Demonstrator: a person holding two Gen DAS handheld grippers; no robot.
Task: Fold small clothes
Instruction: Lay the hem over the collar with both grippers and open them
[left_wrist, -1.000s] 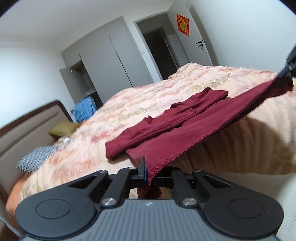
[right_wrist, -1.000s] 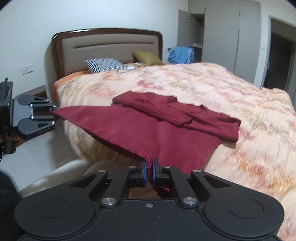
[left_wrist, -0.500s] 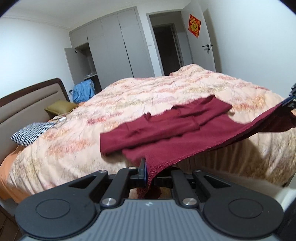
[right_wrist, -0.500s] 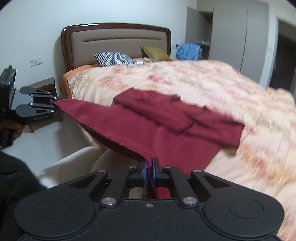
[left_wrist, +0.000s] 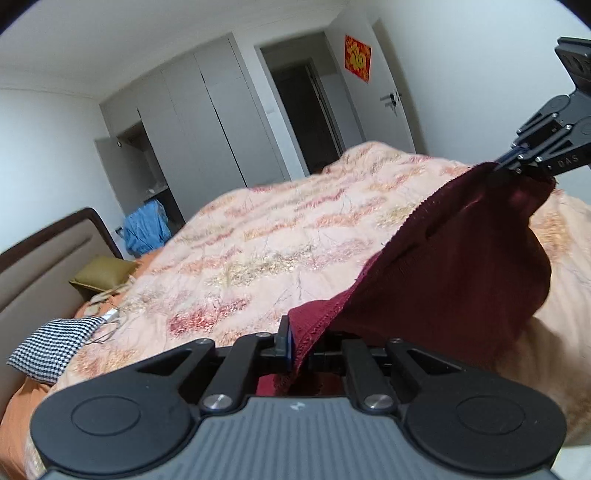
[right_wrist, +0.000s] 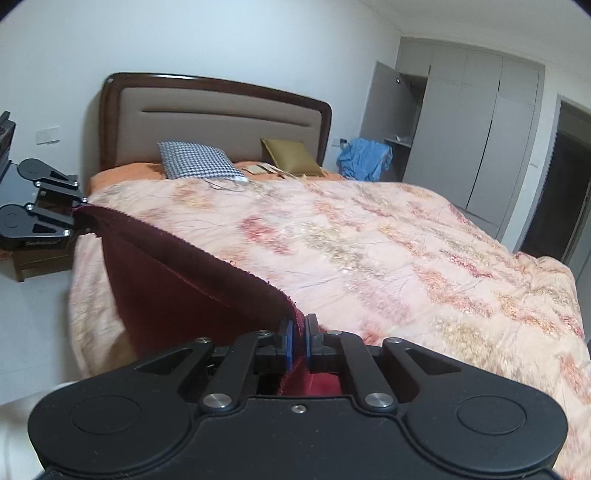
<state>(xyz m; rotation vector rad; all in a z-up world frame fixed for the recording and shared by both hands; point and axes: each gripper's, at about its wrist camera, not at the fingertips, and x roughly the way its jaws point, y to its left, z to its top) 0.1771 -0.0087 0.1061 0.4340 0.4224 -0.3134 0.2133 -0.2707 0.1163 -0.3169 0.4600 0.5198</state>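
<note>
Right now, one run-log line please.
phase: fold lift | left tool: shut on maroon garment | right tool: shut on same hem | garment raised over bed

Garment (right_wrist: 177, 291) hangs over bed (right_wrist: 369, 251) side edge; two pillows (right_wrist: 199, 166) at head edge, before headboard (right_wrist: 221, 114).

The garment (left_wrist: 454, 258) is dark red knitted cloth, matt, with a rough stitched hem. The left gripper (left_wrist: 299, 343) and right gripper (right_wrist: 297, 341) are matt black plastic with shiny metal screw heads and blue pads on the fingers (right_wrist: 288, 341). The quilt (right_wrist: 369, 251) is soft, faintly sheeny cloth. The headboard (right_wrist: 218, 122) has a glossy dark wood frame around smooth padded upholstery. The checked pillow (right_wrist: 197, 160) is woven cloth.
</note>
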